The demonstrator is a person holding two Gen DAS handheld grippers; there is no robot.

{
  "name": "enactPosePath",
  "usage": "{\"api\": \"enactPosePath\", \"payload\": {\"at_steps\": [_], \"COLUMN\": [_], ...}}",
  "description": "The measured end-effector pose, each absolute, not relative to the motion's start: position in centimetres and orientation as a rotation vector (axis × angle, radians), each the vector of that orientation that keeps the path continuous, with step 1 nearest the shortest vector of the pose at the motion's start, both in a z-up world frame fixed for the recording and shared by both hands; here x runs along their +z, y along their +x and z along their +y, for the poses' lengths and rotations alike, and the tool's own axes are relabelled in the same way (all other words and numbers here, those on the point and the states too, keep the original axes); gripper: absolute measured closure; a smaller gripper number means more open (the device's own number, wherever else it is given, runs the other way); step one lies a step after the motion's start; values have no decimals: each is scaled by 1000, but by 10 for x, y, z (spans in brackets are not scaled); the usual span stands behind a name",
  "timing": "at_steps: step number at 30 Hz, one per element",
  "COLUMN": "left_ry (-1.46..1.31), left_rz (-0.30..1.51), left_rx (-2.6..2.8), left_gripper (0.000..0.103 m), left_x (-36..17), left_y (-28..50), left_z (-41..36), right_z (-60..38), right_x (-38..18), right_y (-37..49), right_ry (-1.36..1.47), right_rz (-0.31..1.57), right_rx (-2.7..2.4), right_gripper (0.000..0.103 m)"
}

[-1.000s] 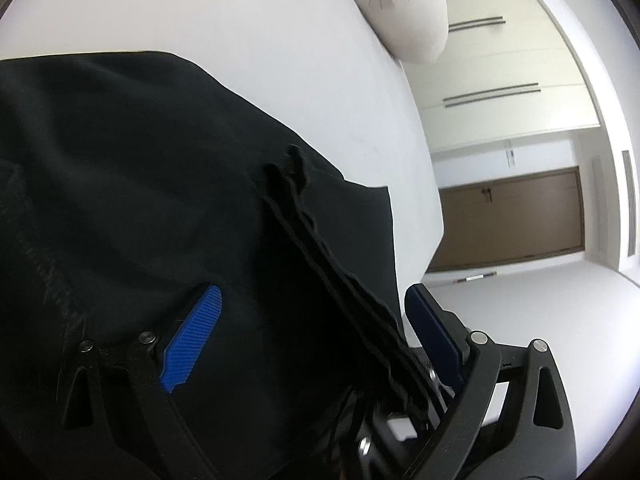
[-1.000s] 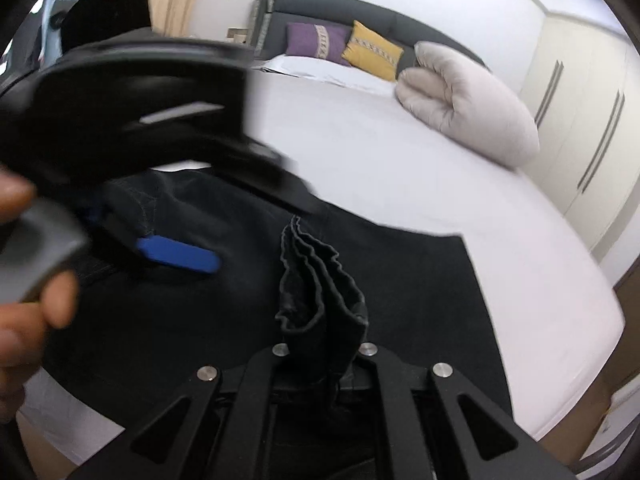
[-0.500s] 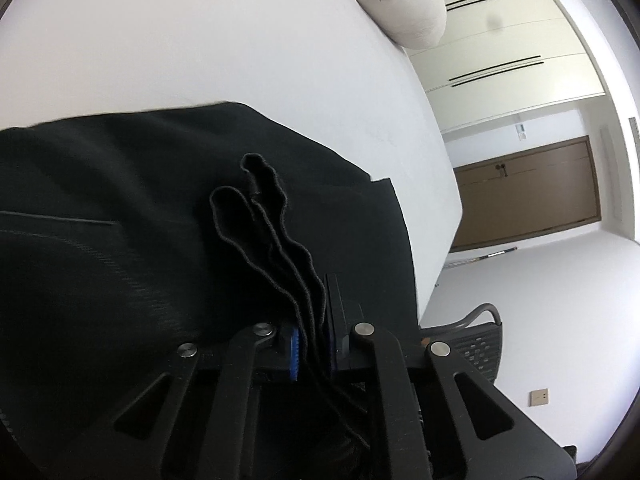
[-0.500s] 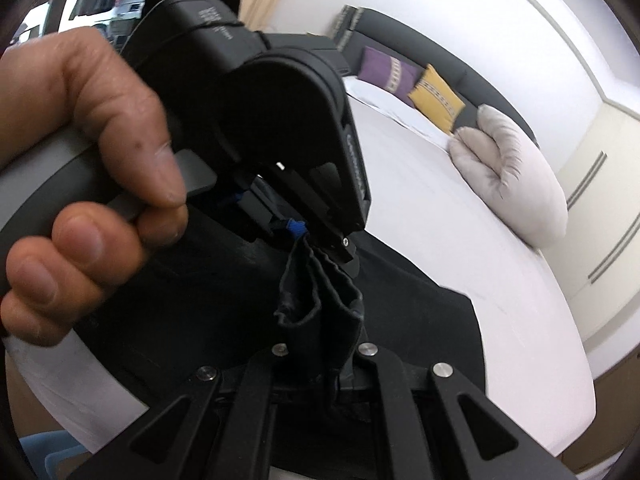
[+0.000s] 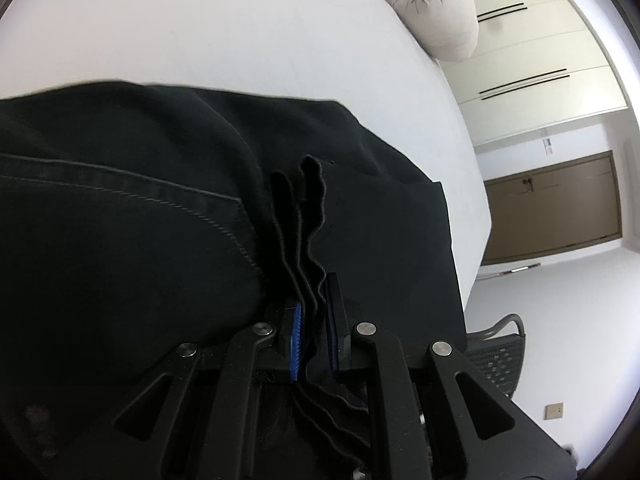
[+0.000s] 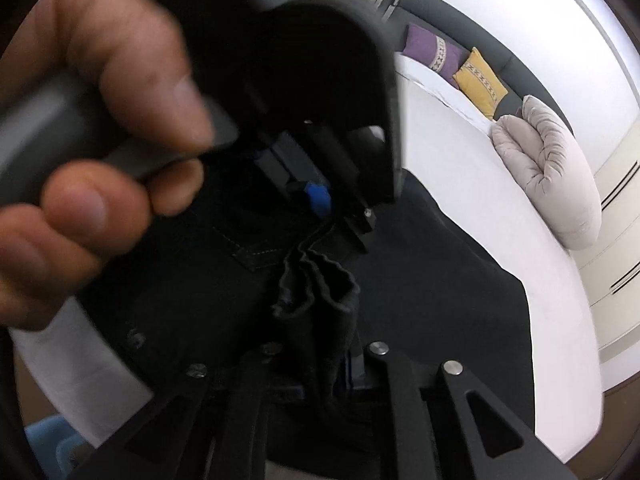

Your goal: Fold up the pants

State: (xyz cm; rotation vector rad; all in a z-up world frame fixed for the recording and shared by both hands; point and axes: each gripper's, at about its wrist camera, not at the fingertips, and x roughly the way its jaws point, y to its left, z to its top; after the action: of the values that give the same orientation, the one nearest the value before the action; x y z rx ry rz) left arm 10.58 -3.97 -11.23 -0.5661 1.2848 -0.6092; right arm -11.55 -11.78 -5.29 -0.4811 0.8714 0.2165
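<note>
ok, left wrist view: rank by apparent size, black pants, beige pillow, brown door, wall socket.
1. black pants, filling most of the lower frame, though closest to the camera
2. and 3. beige pillow and brown door: look alike, and the pillow is cut off at the frame edge, so unranked
4. wall socket

A second ago my left gripper (image 5: 314, 334) stood wide open over the black pants (image 5: 120, 240); now its blue pads (image 5: 297, 336) pinch the bunched hem edge. My right gripper (image 6: 332, 368), then clamped tight on that same bunch, is opening, cloth between its fingers. My left hand (image 6: 100, 152) has swung in close, filling the right camera's view
</note>
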Motion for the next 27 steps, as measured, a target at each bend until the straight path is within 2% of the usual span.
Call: {"api": "enactPosePath", "payload": {"at_steps": [1, 2, 5, 6, 8, 9, 11, 13, 14, 17, 24, 26, 27], "left_ry": [-558, -548, -479, -453, -388, -339, -253, -131, -88, 22, -15, -2, 5], "left_rz": [1270, 1259, 1195, 1162, 1117, 1097, 1096, 1127, 1137, 1130, 1160, 1156, 1152], "left_rx": [-591, -569, -457, -457, -481, -518, -554, -556, -555, -546, -537, -530, -526], "left_gripper": [91, 91, 91, 91, 91, 91, 91, 91, 91, 91, 91, 91, 91], "left_x": [-108, -105, -87, -78, -65, -60, -63, -75, -80, -92, -100, -99, -99], "left_y": [104, 103, 96, 92, 84, 78, 68, 57, 54, 44, 48, 46, 45], "left_z": [-35, -31, -23, -28, -45, -62, -79, -101, -108, -126, -126, -129, -132], "right_z": [-125, -133, -171, -187, -230, -255, -308, -350, -373, -411, -454, -459, -460], "right_x": [-47, -40, -20, -14, -4, -1, 5, 5, 4, -16, -93, -115, -117], "right_y": [-118, -123, -131, -131, -126, -119, -103, -81, -69, -26, 67, 71, 64], "right_ry": [-450, -406, -206, -119, 97, 211, 400, 534, 573, 718, 848, 881, 880], "right_rz": [872, 875, 943, 962, 999, 1027, 1024, 1032, 1016, 1052, 1233, 1278, 1278], "right_rx": [234, 275, 403, 434, 480, 495, 518, 572, 582, 622, 524, 503, 504], "right_gripper": [47, 35, 36, 37, 49, 51, 64, 68, 73, 78, 78, 99, 102]}}
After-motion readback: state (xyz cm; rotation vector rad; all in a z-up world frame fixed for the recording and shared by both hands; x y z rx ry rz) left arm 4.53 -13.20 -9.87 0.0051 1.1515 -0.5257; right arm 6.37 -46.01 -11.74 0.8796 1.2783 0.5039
